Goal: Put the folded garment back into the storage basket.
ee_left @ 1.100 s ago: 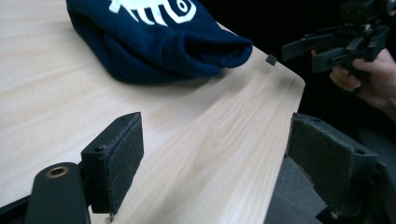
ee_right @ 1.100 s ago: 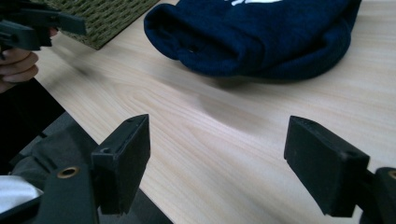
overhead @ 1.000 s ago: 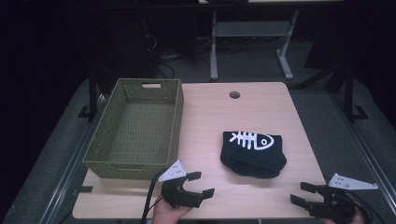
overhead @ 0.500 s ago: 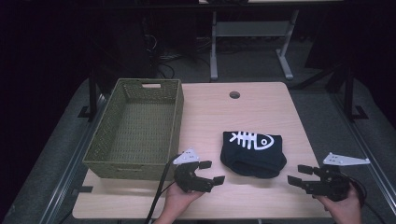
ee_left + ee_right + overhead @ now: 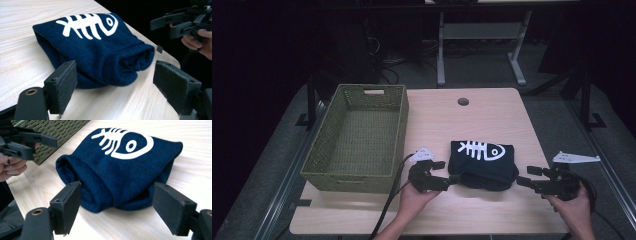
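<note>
A folded navy garment [image 5: 482, 164] printed with a white fish skeleton [image 5: 480, 149] is seen lying on the pale wooden surface [image 5: 492, 115], right of a green woven basket [image 5: 360, 137]; the basket is set along the left side of the surface. The left tongs [image 5: 447, 176] are held at the garment's near left corner, jaws spread wide and gripping nothing; in the left gripper view the folded edge of the cloth is framed between the two pads [image 5: 65, 85]. The right tongs [image 5: 527, 176] are held just beside the garment's near right corner, likewise spread wide and empty; a round grommet hole [image 5: 463, 101] is visible near the far edge of the surface.
</note>
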`<state>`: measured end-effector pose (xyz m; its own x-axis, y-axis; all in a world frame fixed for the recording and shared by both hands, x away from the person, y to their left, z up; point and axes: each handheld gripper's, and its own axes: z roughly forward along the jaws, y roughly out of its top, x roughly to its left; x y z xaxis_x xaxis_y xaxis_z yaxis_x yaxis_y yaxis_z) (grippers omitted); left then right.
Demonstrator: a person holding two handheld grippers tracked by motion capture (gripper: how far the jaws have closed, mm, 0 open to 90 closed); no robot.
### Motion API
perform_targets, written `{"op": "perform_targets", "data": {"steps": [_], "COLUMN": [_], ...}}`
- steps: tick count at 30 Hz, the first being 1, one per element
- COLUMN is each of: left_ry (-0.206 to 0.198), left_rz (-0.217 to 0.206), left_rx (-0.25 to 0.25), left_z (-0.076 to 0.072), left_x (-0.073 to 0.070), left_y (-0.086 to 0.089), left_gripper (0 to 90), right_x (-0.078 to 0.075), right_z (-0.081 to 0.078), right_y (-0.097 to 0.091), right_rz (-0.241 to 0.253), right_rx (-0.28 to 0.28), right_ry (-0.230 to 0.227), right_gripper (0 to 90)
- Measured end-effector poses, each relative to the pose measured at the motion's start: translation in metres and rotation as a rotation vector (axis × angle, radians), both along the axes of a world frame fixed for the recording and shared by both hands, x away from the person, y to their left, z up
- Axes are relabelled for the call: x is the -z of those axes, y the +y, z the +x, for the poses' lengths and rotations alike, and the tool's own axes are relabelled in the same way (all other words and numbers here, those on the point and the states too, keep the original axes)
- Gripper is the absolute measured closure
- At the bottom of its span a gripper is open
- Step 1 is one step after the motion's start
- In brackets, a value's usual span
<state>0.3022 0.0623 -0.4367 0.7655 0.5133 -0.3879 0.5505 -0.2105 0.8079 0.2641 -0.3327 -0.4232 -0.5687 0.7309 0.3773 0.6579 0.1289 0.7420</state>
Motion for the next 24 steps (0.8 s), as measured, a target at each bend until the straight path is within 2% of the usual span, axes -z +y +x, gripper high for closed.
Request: {"op": "perform_targets", "data": {"steps": [2,5,7,10,12,16,18,19,24], "left_ry": [0.005,0.009,0.029,0.045,0.05,0.083,0.093,0.117,0.149], "left_rz": [0.004,0.037,0.049,0.048,0.064,0.06,0.073,0.072,0.077], "left_rx": [-0.016,-0.046,-0.054,-0.069,-0.08,-0.095,-0.114,-0.12,-0.131], "left_z": [0.005,0.014,0.021,0.029,0.033,0.043,0.047,0.052,0.059], "left_x": [0.001,0.005,0.007,0.01,0.012,0.018,0.021,0.025,0.031], "left_y": [-0.004,-0.011,-0.015,-0.019,-0.023,-0.026,-0.028,-0.029,-0.032], "left_gripper": [19.6,19.9,20.1,20.5,21.1,22.4,23.8,23.9,25.4], "right_x": [0.0,0.002,0.006,0.009,0.011,0.017,0.02,0.024,0.03], "right_z": [0.007,0.017,0.028,0.034,0.04,0.05,0.055,0.058,0.065], "right_y": [0.001,0.002,0.003,0.003,0.002,0.002,0.002,0.002,0.002], "right_rz": [0.002,0.004,-0.021,-0.027,-0.035,-0.037,-0.042,-0.046,-0.033], "right_rx": [-0.004,-0.001,0.006,0.014,0.024,0.04,0.052,0.055,0.071], "right_ry": [0.01,0.024,0.056,0.071,0.084,0.104,0.122,0.133,0.163], "right_gripper": [23.7,23.9,23.9,23.9,24.0,24.3,24.6,25.8,28.9]}}
